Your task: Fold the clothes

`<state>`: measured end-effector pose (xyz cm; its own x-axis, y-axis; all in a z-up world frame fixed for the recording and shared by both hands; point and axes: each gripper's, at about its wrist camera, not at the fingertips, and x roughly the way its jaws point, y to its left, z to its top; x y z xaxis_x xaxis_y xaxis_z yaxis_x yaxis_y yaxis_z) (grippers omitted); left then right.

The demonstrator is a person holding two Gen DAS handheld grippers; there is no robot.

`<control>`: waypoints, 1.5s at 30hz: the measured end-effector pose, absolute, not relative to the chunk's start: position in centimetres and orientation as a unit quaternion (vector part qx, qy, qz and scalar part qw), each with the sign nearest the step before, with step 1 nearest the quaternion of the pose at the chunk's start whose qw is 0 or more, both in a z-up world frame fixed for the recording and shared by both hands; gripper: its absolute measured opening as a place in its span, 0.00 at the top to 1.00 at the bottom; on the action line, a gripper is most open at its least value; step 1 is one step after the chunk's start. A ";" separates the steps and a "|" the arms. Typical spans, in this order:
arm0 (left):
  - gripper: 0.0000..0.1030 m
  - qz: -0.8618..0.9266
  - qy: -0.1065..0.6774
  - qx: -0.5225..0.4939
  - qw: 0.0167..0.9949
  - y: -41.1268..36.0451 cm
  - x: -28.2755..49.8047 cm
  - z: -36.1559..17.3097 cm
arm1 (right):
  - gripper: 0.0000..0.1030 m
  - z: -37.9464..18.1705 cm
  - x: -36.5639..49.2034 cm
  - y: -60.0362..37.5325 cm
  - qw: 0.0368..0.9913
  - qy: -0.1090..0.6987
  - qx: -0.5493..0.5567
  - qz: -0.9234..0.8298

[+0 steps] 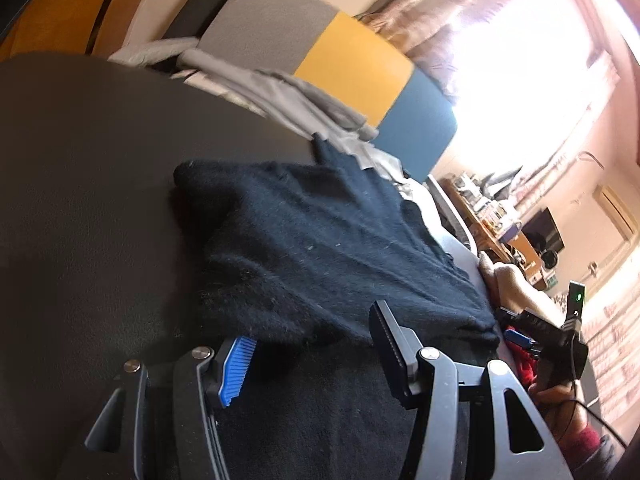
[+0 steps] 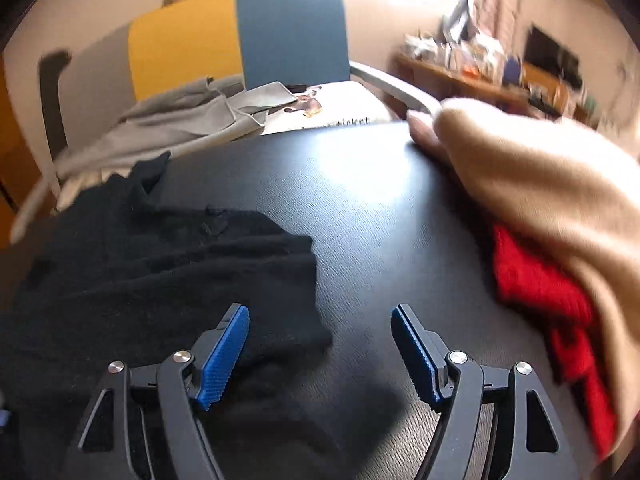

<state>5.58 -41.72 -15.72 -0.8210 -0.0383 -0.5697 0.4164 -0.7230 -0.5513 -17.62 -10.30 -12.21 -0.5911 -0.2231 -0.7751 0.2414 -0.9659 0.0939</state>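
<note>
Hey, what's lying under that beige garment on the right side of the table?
A red knit garment sticks out from beneath the beige garment, both on the black table. How far the red one extends, or anything else underneath, is covered.

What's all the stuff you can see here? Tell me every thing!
black sweater: one, black, lying on the table's left part, partly folded
tan garment: one, tan, on the table's right side
red garment: one, red, under the tan garment
table: one, black, below both grippers
grey clothes: a heap, grey, on the seat behind the table
chair: one, back in grey, yellow and blue, behind the table
shelf: one, wooden, cluttered, by the far wall
left gripper: one, black with blue pads, jaws open over the sweater's edge
right gripper: one, same colours, jaws open, nothing between them
</note>
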 end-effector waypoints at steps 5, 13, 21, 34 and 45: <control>0.44 -0.886 0.369 0.256 0.114 -42.3 6.5 -15.0 | 0.29 -12.6 -18.3 -8.9 0.184 -0.095 0.465 -0.861; 0.42 -0.871 0.402 0.262 0.107 -42.7 8.0 -16.4 | 0.77 -14.1 -19.3 -12.4 0.207 -0.067 0.493 -0.842; 0.37 -0.829 0.501 0.219 0.114 -45.2 6.0 -16.9 | 0.83 -12.3 -18.8 -14.6 0.224 0.042 0.467 -0.854; 0.72 -0.845 0.420 0.294 0.152 -43.3 8.6 -17.0 | 0.82 -12.9 -18.4 -16.1 0.185 0.144 0.445 -0.864; 0.56 -0.866 0.373 0.303 0.140 -50.7 7.8 -14.0 | 0.31 -6.2 -14.5 -17.9 0.294 0.127 0.345 -0.882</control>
<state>7.83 -50.67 -13.98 -0.7775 -0.0167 -0.6286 0.4683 -0.6824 -0.5612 -14.47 -17.93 -6.23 -0.5890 -0.4315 -0.6833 0.6071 -0.7943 -0.0217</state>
